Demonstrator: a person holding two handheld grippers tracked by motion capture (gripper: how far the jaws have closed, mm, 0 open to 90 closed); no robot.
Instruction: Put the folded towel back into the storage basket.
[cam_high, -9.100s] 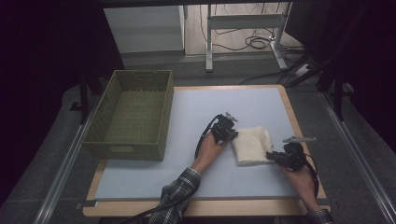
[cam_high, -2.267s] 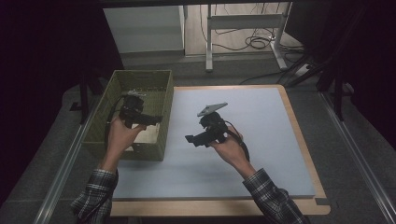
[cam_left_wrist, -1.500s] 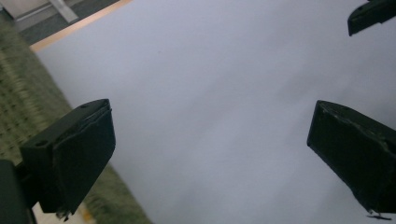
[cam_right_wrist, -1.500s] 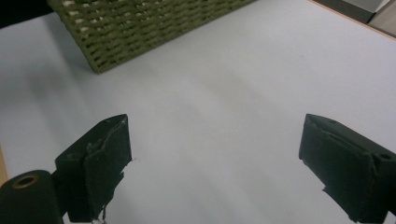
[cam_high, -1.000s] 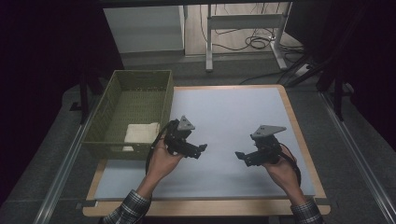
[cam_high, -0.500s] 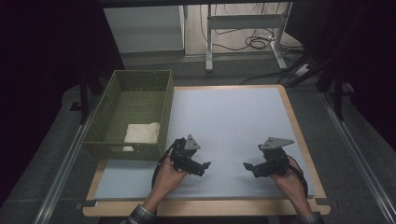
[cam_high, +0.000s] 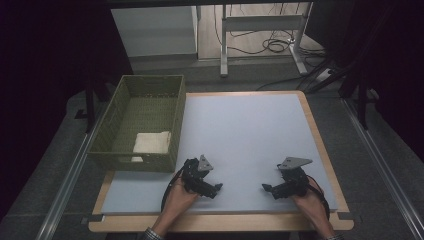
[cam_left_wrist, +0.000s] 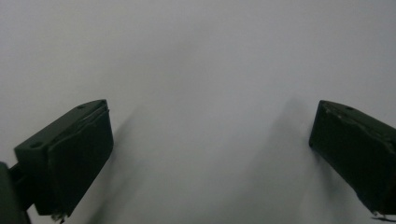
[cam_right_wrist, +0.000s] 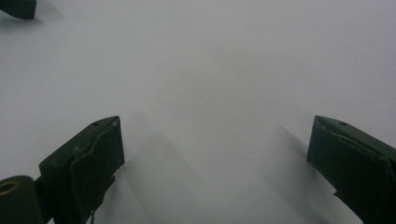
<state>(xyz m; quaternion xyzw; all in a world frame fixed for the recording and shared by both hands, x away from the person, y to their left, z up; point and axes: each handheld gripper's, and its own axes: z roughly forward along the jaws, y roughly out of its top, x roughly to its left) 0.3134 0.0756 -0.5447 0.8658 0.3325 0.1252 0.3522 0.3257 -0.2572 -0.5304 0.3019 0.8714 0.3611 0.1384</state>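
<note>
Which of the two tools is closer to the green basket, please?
The left tool, by the basket's near right corner. The right tool sits far across the mat, toward the table's right edge. Both are open and empty.

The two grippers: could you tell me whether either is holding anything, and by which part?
Nothing is held. The left gripper and the right gripper both have their jaws wide apart over the bare table.

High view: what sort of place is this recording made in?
Probably a lab or workshop recording bench, not a home: a bare pale table with a wooden rim, metal rails alongside, loose cables on the floor behind, and dark surroundings. A green basket holds a folded cloth.
</note>
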